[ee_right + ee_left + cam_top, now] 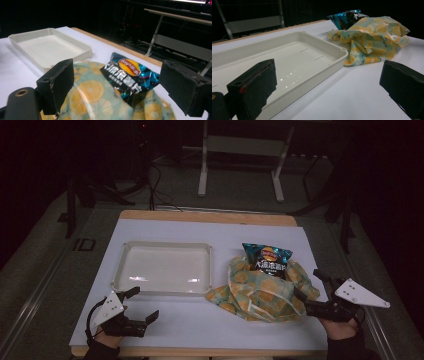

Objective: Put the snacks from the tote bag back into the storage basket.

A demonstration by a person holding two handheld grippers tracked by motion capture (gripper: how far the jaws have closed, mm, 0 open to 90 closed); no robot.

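Currently the left gripper (142,306) rests low at the near-left of the white table (165,325), jaws spread wide and holding nothing, just beside the near edge of the white tray (125,257). Right gripper (311,290) sits at the near-right, tilted inward, jaws wide, straddling the right edge of the lemon-print bag (260,292); contact with the cloth cannot be told. Chip packet (267,257) pokes out of the bag's far opening. Bag lies just right of the tray, its corner touching the rim. Table frame (240,150) stands beyond.
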